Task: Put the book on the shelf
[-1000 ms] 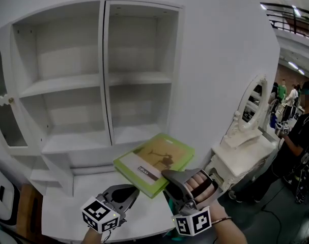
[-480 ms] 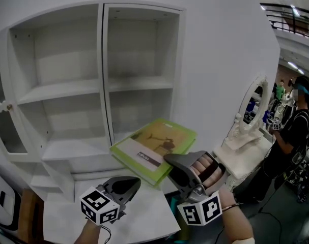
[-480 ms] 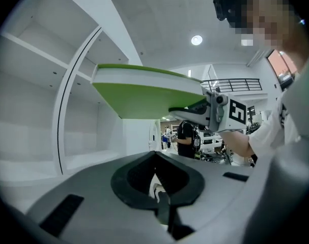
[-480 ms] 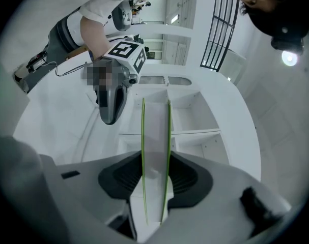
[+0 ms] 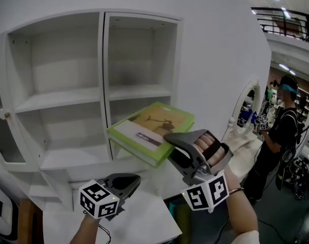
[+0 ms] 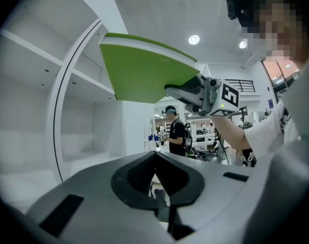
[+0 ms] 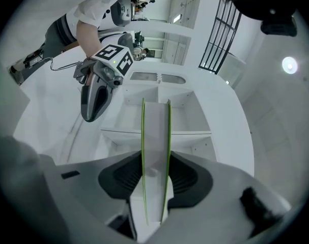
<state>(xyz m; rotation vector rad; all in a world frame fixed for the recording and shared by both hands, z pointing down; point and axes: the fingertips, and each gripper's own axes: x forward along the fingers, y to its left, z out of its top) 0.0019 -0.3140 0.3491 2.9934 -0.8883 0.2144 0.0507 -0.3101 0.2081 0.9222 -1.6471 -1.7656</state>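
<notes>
One big white shelf [image 5: 139,91] with open boxes fills the wall. Next in size is the green book [image 5: 146,128]. It lies almost flat in the air, in front of the right side of the shelf, by the gap under the middle board. The right gripper [image 5: 170,138] holds it by its near edge, and the rest of the book sticks out from the jaws toward the shelf. Both jaws press on the book's covers. The left gripper [image 5: 130,179] hangs lower, under the book and not touching it, with its jaws closed together on nothing. A second ago the book was lower, down by the bottom board and close over the white table [image 5: 149,220]. Now the book and the right gripper are higher. The left gripper has come up only a little.
</notes>
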